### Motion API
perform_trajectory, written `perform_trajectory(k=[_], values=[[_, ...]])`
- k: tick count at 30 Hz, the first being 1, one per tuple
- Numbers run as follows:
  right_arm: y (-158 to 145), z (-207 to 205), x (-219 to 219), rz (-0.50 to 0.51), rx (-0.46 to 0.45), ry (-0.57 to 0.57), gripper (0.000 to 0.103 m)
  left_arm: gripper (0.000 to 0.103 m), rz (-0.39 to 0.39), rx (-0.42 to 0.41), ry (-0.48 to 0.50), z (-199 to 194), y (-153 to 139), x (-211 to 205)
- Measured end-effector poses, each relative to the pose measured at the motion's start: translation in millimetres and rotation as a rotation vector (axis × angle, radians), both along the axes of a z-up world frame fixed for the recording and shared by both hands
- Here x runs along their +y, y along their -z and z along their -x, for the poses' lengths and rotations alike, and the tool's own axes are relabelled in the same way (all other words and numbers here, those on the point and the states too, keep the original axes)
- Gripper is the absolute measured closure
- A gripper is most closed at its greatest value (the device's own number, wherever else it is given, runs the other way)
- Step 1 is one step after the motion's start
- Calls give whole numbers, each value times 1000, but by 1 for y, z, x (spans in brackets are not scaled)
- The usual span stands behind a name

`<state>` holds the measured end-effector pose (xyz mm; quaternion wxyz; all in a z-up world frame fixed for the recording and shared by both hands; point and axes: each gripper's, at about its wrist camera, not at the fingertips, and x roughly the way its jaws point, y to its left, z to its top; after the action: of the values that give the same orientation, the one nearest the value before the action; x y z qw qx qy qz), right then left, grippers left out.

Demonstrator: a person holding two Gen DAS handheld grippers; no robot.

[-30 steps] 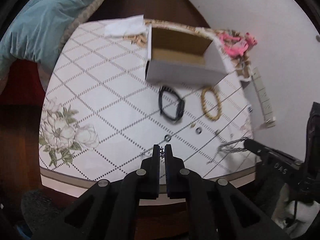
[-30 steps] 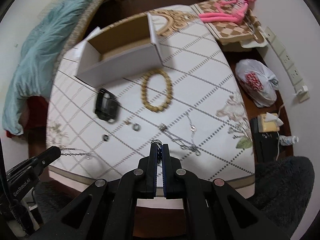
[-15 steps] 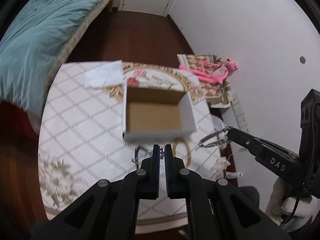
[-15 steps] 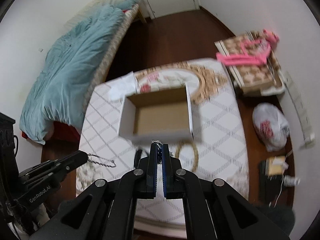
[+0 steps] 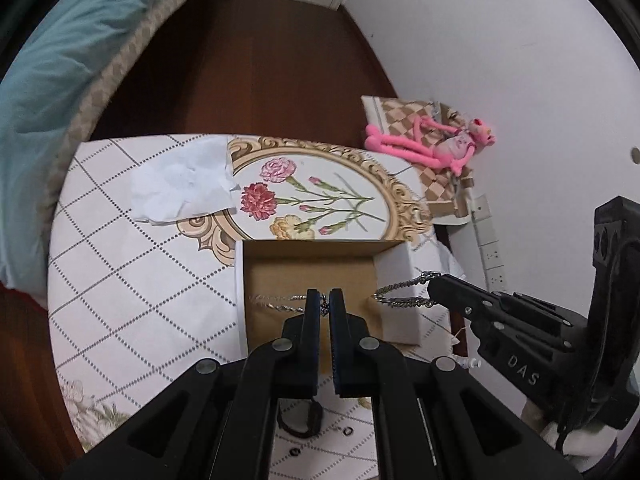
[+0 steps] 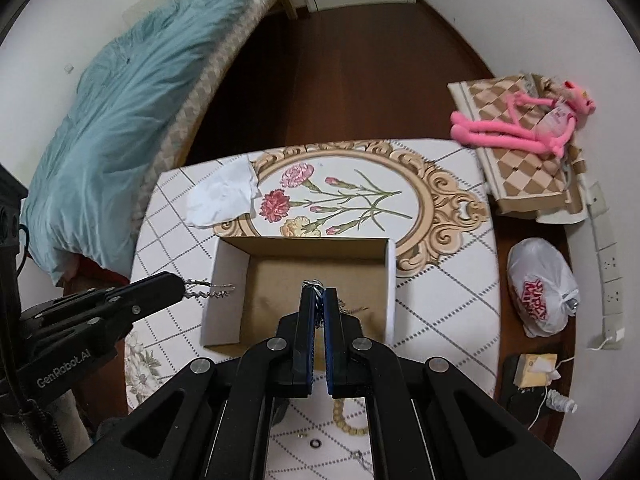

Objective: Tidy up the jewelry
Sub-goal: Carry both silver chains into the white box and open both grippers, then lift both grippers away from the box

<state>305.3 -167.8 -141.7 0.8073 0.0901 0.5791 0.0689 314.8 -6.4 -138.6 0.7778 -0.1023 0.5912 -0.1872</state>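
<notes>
Both claws hover over the open box [image 6: 304, 288] on the bench [image 6: 440, 280]. The left claw [image 5: 325, 300] is pressed together on a silver chain [image 5: 276, 303] that trails leftward above the box floor. The right claw [image 6: 316, 296] is pinched shut on a second chain [image 5: 404, 290] – in the left view it hangs in a loop from that claw's tip over the box's right wall. A watch [image 5: 300, 420], bead bracelet [image 6: 348, 420] and small ring [image 6: 315, 443] lie on the bench in front of the box – all partly hidden by the claws. A crumpled paper [image 6: 222, 196] sits behind the box.
</notes>
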Motion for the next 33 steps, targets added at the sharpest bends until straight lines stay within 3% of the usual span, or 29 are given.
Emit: perform_trajectory(k=[4, 9, 11, 13, 14, 15, 16, 17, 18, 19, 20, 22, 24, 26, 33], values=[[23, -22, 4, 26, 43, -26, 99, 99, 7, 43, -9, -17, 16, -2], [44, -38, -1, -2, 121, -24, 94, 98, -54, 72, -58, -28, 24, -2], [48, -39, -7, -6, 130, -9, 68, 96, -124, 51, -54, -28, 25, -4], [49, -37, -12, -13, 133, 7, 51, 95, -191, 24, -48, -26, 26, -6], [49, -36, -14, -9, 132, 12, 48, 93, -230, 8, -50, -24, 27, -6], [48, -32, -15, 7, 125, 19, 46, 85, -256, 6, -51, -22, 30, -5], [48, -30, -16, 27, 121, 21, 38, 80, -274, 2, -54, -19, 31, -5], [47, -27, -16, 59, 115, 23, 26, 61, -291, -9, -62, -16, 33, -4], [47, -22, -16, 93, 105, 25, 21, 32, -310, -21, -71, -12, 34, -3], [48, -19, -17, 120, 100, 27, 13, 20, -332, -36, -78, -8, 35, -3], [49, -15, -16, 156, 97, 30, 13, 13, -350, -53, -84, -3, 36, -3], [52, -5, -15, 216, 91, 34, 13, 12, -376, -69, -88, 5, 39, -3], [57, 5, -14, 248, 92, 38, 11, 0, -392, -69, -89, 11, 44, -3], [63, 14, -12, 268, 91, 41, 5, 0, -410, -87, -97, 19, 46, -2], [66, 37, -8, 278, 64, 69, 4, 0, -427, -137, -135, 43, 40, 2]])
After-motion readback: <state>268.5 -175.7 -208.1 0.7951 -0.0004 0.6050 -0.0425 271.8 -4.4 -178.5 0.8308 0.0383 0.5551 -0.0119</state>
